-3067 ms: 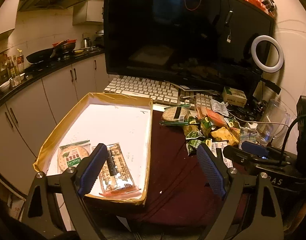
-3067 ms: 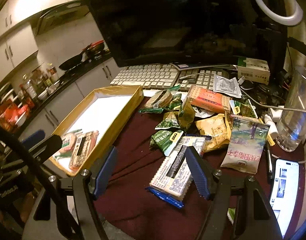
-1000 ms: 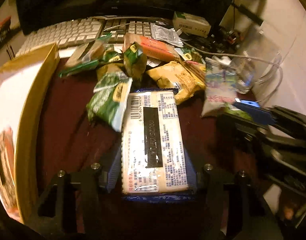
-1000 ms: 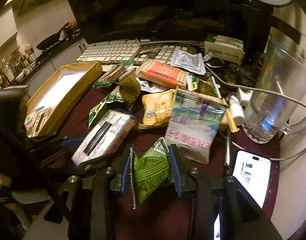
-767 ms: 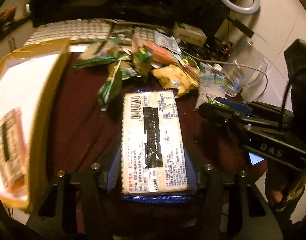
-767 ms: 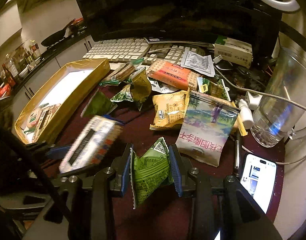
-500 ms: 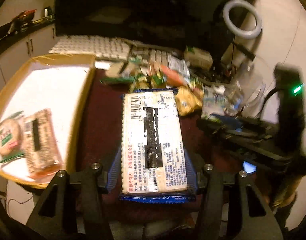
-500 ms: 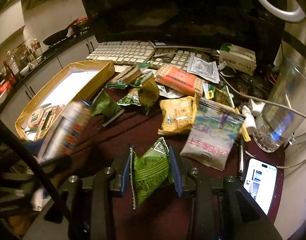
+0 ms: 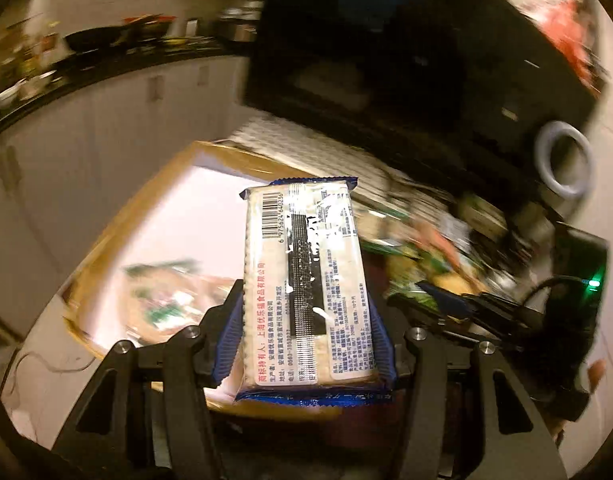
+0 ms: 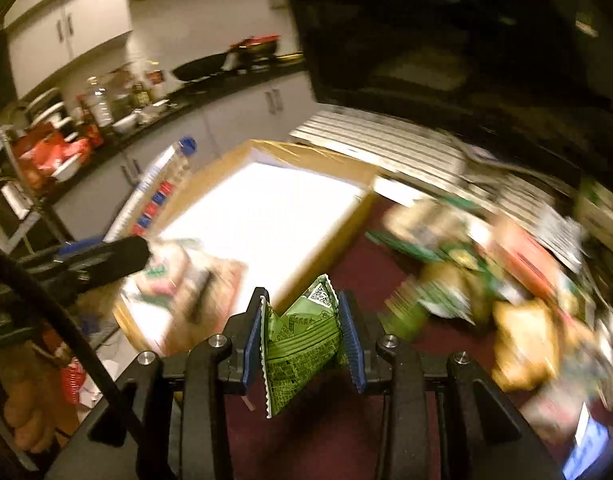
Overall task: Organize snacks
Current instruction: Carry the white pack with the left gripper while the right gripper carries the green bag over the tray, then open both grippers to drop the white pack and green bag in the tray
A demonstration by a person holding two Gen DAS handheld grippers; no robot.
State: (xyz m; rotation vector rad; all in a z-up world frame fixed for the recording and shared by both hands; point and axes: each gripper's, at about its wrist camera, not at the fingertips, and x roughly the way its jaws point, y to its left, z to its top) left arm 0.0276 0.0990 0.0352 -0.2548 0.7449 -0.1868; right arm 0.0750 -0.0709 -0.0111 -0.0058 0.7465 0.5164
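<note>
My left gripper (image 9: pixel 304 344) is shut on a long white cracker pack with blue ends (image 9: pixel 304 280), held in the air over the near right part of the gold-rimmed white tray (image 9: pixel 178 216). That pack also shows in the right wrist view (image 10: pixel 154 188), raised at the tray's left. My right gripper (image 10: pixel 302 344) is shut on a small green snack packet (image 10: pixel 298 340), held above the dark red table near the tray's (image 10: pixel 266 216) right front corner. Two snack packs (image 10: pixel 186 276) lie in the tray's near end.
A blurred pile of snack packets (image 10: pixel 486 280) lies on the dark red table (image 10: pixel 338 432) to the right. A keyboard (image 10: pixel 378 140) and a large dark monitor (image 10: pixel 446 40) stand behind. A ring light (image 9: pixel 562 164) is at the far right. Kitchen cabinets and counter are left.
Both grippers have swung left from the snack pile toward the tray, each still holding its pack. The left gripper has risen with the cracker pack over the tray.
</note>
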